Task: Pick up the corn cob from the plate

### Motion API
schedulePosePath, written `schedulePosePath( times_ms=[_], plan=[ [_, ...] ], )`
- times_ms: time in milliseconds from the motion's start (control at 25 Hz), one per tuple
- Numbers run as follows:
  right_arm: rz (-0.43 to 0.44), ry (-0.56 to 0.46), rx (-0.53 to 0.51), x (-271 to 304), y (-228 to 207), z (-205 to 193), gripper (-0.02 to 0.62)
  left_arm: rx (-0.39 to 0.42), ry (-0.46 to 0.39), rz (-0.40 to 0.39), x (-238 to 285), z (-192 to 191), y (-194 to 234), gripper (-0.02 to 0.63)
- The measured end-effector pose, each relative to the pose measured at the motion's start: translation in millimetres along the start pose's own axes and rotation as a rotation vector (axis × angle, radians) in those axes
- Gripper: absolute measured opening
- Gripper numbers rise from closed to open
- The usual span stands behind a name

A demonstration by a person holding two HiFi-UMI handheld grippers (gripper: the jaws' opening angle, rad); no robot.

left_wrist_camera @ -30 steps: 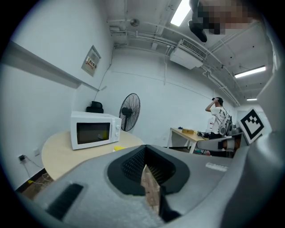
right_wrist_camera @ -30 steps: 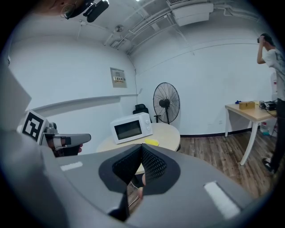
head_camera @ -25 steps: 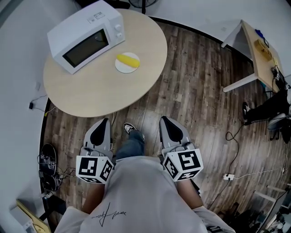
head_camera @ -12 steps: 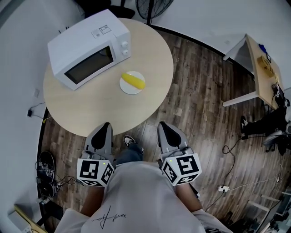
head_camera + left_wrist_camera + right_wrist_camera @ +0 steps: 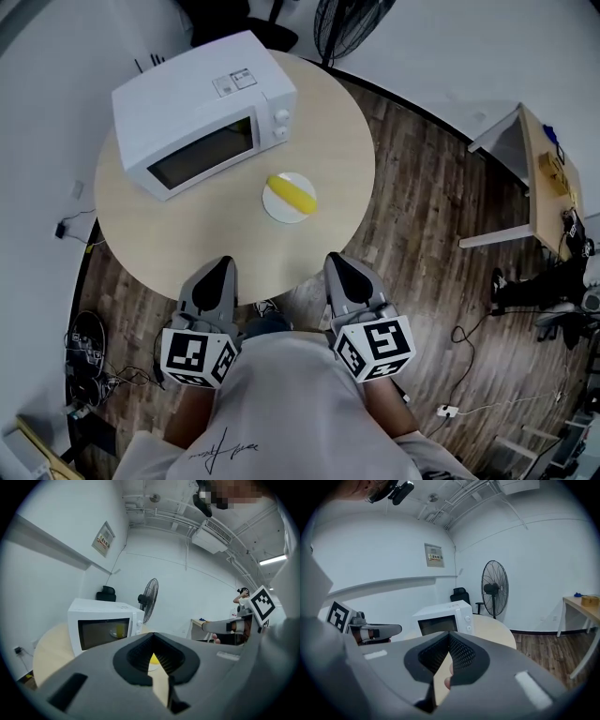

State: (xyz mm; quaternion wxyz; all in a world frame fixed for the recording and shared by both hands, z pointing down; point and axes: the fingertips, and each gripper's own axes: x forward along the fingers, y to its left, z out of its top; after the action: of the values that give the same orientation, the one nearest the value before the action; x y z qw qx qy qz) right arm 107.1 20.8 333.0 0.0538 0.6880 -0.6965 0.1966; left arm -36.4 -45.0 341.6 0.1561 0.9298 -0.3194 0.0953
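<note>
The corn cob (image 5: 292,194) lies on the plate (image 5: 272,212), ahead of both claws, its long axis slanting across their line of approach. It sits ahead-left of the right gripper (image 5: 337,262), judged the nearer, and ahead-right of the left gripper (image 5: 219,267). Both claws are clenched and empty.

In the left gripper view, my left gripper (image 5: 153,641) covers nearly all of the yellow corn cob (image 5: 153,658) and the round white plate (image 5: 152,666) under it. Only slivers of them show through the narrow slit. In the right gripper view, both sit wholly behind my right gripper (image 5: 449,641). In the head view, the top edge cuts off the black pedestal fan (image 5: 352,33). The label on the white microwave (image 5: 202,112) is too small to read.
</note>
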Motion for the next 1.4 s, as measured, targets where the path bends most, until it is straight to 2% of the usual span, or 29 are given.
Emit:
schedulePosePath(
  times_ms=[240,680,1080,1400],
  plan=[
    [0.017,0.006,-0.03,23,1,14,0.014,-0.01,-0.009,0.014,6,9,17,-0.009],
    [0.045,0.027,-0.063,45,-4,19,0.014,-0.036,0.007,0.052,6,-1,30,-0.009],
    [0.099,0.035,-0.074,68,-19,26,0.015,-0.035,-0.022,0.077,22,13,30,-0.009],
    [0.13,0.071,-0.079,91,-29,28,0.017,-0.049,-0.011,0.102,33,14,29,-0.009]
  ],
)
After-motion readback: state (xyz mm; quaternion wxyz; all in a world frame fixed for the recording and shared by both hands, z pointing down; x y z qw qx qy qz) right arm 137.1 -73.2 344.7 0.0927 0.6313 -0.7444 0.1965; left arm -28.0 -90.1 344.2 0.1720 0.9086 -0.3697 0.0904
